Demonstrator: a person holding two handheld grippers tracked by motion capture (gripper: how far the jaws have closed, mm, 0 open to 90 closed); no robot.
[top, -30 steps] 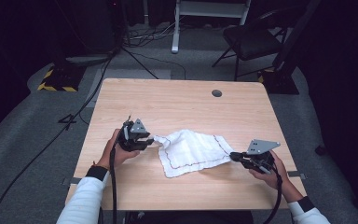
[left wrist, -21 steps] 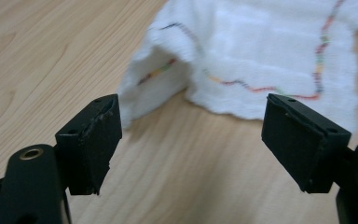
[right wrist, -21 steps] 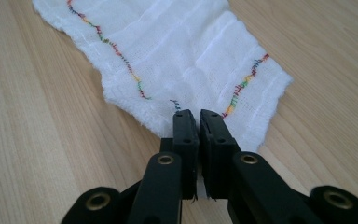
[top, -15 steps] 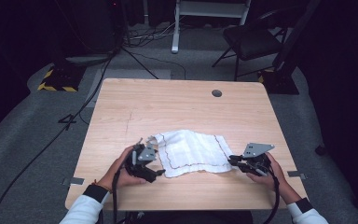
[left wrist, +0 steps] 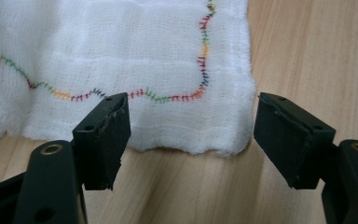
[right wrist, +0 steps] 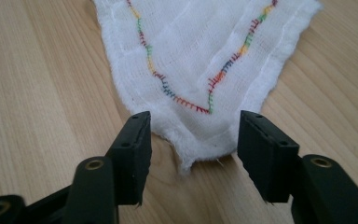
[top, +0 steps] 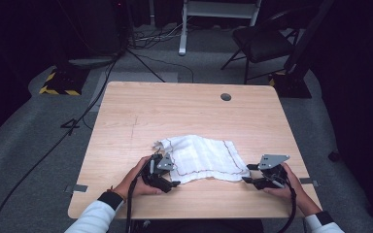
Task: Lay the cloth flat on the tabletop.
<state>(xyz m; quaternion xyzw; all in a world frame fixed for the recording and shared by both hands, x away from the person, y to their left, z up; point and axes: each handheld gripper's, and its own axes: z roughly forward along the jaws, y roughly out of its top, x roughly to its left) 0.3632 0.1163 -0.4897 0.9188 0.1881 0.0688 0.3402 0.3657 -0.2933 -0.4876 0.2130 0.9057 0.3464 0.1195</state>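
A white gauze cloth (top: 201, 158) with multicoloured stitching lies slightly rumpled on the wooden table (top: 175, 111), near its front edge. My left gripper (top: 174, 175) is at the cloth's near-left corner, held by a hand in a white sleeve. In the left gripper view the jaws (left wrist: 193, 123) stand open, with the cloth's (left wrist: 121, 46) corner just ahead of and between them. My right gripper (top: 246, 173) is at the near-right corner. Its jaws (right wrist: 196, 140) are open, and the pointed cloth (right wrist: 200, 51) corner lies flat between the tips.
A round cable hole (top: 226, 97) sits in the table's far right part. On the floor beyond stand a black chair (top: 262, 39), a white stand (top: 182, 29), cables and a yellow-black striped block (top: 58, 85).
My left gripper has moved from the cloth's far-left corner toward the near edge, to the near-left corner. The right gripper has shifted only slightly.
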